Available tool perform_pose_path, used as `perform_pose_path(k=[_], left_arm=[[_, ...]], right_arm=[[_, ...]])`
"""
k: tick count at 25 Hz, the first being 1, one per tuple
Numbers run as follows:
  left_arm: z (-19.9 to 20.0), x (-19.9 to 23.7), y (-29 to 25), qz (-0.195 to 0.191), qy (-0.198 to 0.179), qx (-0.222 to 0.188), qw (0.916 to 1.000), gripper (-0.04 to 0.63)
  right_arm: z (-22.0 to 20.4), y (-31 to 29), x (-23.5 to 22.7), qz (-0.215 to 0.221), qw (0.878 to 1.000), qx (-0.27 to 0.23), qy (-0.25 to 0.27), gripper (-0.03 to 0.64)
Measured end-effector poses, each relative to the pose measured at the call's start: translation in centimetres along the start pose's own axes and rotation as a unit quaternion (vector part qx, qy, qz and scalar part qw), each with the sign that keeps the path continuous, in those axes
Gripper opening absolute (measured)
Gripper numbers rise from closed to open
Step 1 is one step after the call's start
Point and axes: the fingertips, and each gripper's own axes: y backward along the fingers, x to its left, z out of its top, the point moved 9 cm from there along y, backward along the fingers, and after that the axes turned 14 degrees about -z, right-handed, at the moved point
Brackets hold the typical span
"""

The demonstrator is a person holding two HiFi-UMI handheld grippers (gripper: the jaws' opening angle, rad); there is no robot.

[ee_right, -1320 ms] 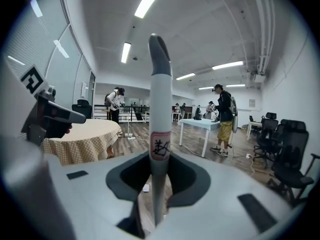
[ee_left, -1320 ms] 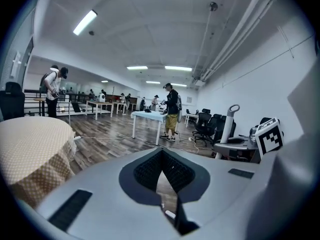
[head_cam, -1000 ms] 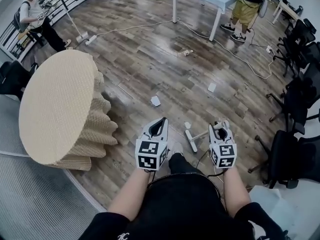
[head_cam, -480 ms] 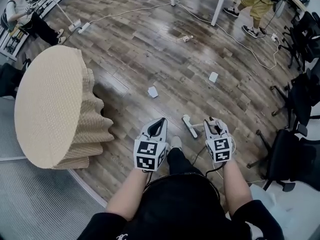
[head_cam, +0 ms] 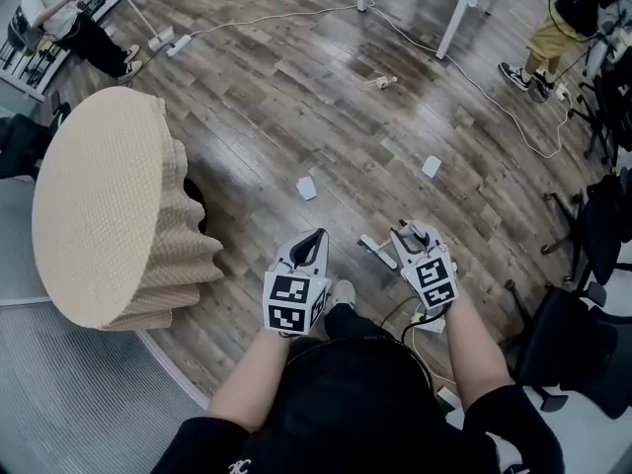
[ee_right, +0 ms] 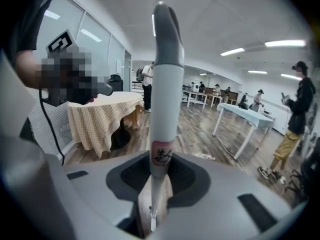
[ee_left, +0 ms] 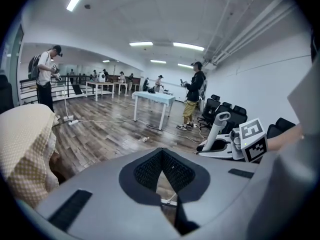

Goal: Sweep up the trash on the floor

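My right gripper (head_cam: 409,237) is shut on the white handle (ee_right: 162,99) of a sweeping tool, which stands upright between its jaws. The tool's white head (head_cam: 377,251) rests on the wooden floor just left of that gripper. My left gripper (head_cam: 314,248) is shut and holds nothing; it hovers beside the right one, a short gap apart. In the left gripper view the right gripper (ee_left: 226,143) and the handle (ee_left: 219,127) show at the right. Trash lies ahead: a white scrap (head_cam: 307,187), another scrap (head_cam: 432,166), and a small piece (head_cam: 383,82) farther off.
A round table with a checked beige cloth (head_cam: 104,210) stands at the left. Cables (head_cam: 494,102) run across the floor near a light blue table (head_cam: 456,13). Black office chairs (head_cam: 583,334) line the right. People stand at the far left (head_cam: 59,23) and far right (head_cam: 553,28).
My right gripper has shifted left and forward with the handle and tilted; the tool's head has drawn closer to it. The left gripper has barely moved. The person in yellow shorts has stepped right.
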Motion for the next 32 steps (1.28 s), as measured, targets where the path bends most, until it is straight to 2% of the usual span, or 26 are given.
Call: perform_pose_path(k=[4, 9, 18, 27, 32], left_arm=[[1.4, 0.7, -1.2, 0.015, 0.003, -0.001, 0.9999, -0.005], [1.9, 1.6, -1.8, 0.03, 0.005, 0.003, 0.9995, -0.005], [4.1, 5.2, -3.1, 0.039, 0.012, -0.006, 0.9991, -0.005], [7.9, 13.2, -6.0, 0.034, 0.035, -0.023, 0.9985, -0.005], [10.1, 17.9, -6.4, 0.046, 0.05, -0.035, 0.9971, -0.005]], right_arm=[[1.7, -2.8, -1.8, 0.059, 0.997, -0.017, 0.047, 0.1], [3.5, -5.7, -3.1, 0.089, 0.993, -0.025, 0.078, 0.1], [7.4, -10.9, -4.2, 0.085, 0.99, -0.038, 0.106, 0.1], [12.5, -18.6, -6.0, 0.061, 0.99, -0.023, 0.126, 0.1], [16.2, -22.7, -6.9, 0.055, 0.992, -0.016, 0.11, 0.098]])
